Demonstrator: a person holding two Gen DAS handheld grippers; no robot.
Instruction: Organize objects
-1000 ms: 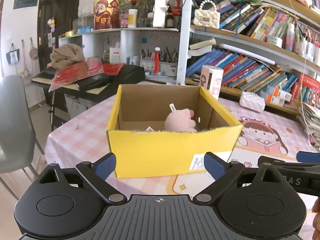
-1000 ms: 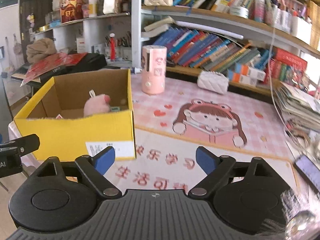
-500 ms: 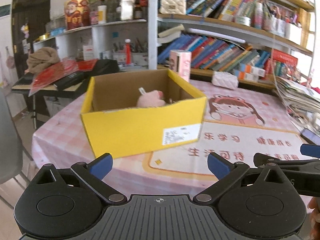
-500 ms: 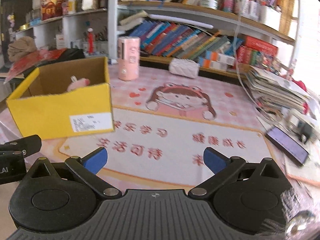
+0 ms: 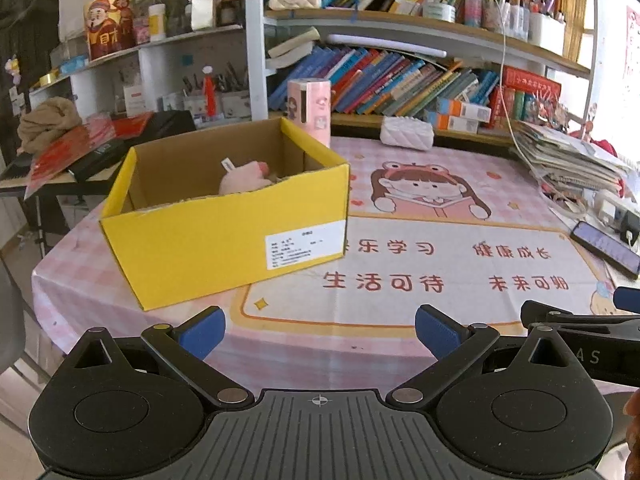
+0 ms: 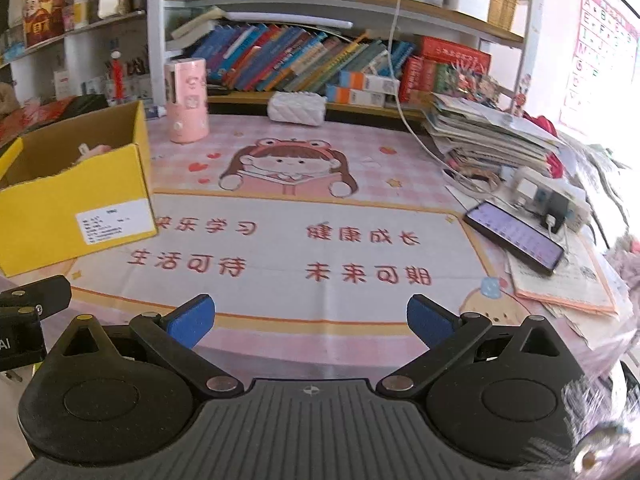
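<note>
A yellow cardboard box (image 5: 224, 236) stands open on the left of the table; it also shows in the right wrist view (image 6: 76, 208). A pink plush toy (image 5: 244, 178) lies inside it. My left gripper (image 5: 320, 330) is open and empty, near the table's front edge, below and right of the box. My right gripper (image 6: 310, 320) is open and empty over the front middle of the printed mat (image 6: 312, 248). The right gripper's side shows at the right edge of the left wrist view (image 5: 580, 320).
A pink cylindrical container (image 6: 187, 100) and a white quilted pouch (image 6: 296, 108) stand at the back of the table. A phone (image 6: 514, 236), charger and papers lie at the right. A paper stack (image 6: 492, 136) and bookshelves (image 6: 320, 60) are behind.
Both grippers have pulled back and swung right, away from the box. The box now sits farther off and to the left in both views. Both grippers stay open.
</note>
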